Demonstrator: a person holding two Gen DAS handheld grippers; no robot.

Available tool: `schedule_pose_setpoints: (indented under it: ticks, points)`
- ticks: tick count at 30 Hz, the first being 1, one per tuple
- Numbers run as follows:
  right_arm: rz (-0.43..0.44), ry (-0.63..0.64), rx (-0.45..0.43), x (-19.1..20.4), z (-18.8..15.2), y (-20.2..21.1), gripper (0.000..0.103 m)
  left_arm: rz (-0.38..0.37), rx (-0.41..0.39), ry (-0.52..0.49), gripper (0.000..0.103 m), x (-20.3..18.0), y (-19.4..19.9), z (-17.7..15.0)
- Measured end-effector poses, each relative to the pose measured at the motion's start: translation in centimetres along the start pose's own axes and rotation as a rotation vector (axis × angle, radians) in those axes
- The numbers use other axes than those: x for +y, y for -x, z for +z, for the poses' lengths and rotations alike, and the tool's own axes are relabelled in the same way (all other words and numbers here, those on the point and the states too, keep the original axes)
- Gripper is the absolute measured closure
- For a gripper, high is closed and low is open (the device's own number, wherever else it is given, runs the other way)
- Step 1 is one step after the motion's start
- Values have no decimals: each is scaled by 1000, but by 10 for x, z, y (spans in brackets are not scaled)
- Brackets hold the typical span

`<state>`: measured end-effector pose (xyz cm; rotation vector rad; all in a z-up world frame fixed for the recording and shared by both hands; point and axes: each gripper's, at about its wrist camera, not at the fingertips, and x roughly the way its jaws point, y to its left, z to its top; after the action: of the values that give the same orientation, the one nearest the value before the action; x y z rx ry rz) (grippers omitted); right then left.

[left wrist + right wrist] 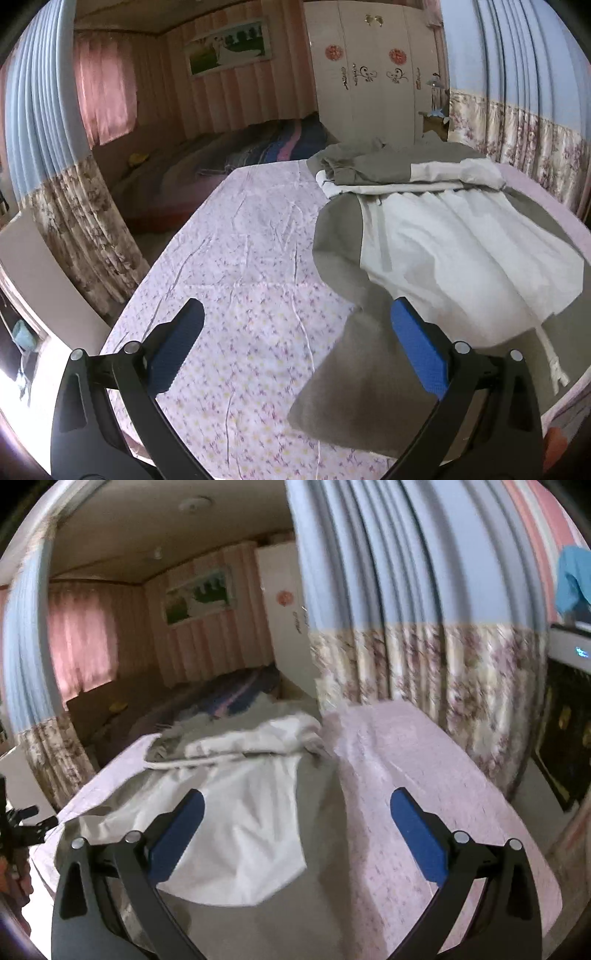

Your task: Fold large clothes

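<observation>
A large grey and white garment (436,236) lies spread on a table covered with a pink floral cloth (236,266); its far end is bunched up. A grey sleeve or corner (354,380) reaches toward me. My left gripper (295,332) is open and empty, hovering over the cloth with its right finger above that grey corner. In the right wrist view the same garment (258,823) lies left of centre. My right gripper (295,823) is open and empty above the garment's grey edge (325,867). This view is motion-blurred.
A bed with a dark striped blanket (266,147) stands beyond the table, beside a white wardrobe (369,66). Blue and floral curtains (406,646) hang close to the table's right side and at the left (55,166). The left gripper's tool (18,827) shows at the left edge.
</observation>
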<state>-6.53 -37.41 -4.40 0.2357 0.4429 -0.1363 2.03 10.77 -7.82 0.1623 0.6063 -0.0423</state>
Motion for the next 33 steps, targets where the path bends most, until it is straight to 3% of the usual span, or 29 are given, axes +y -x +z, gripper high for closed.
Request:
schedule_pose_setpoints:
  ticks: [4, 9, 16, 17, 20, 24, 29, 33]
  points:
    - [39, -82, 84, -12, -33, -5, 2, 6, -2, 21, 3, -5, 0, -13]
    - [-9, -95, 206, -21, -74, -20, 2, -39, 75, 73, 3, 0, -18, -29]
    - [-29, -69, 225, -17, -83, -17, 2, -87, 117, 49, 3, -14, -38, -38]
    - [-33, -56, 220, -15, -83, -16, 2, -111, 123, 45, 6, -18, -41, -37]
    - [-42, -14, 204, -5, -87, -16, 2, -194, 136, 40, 36, -31, -44, -38]
    - [-49, 13, 234, 3, -102, -20, 2, -187, 143, 25, 55, -43, -45, -49]
    - [-114, 37, 216, 0, -120, -14, 2, -242, 140, 41, 74, -40, -43, -53]
    - [-76, -21, 245, -12, -128, -20, 4, -263, 120, 38, 83, -42, -42, -57]
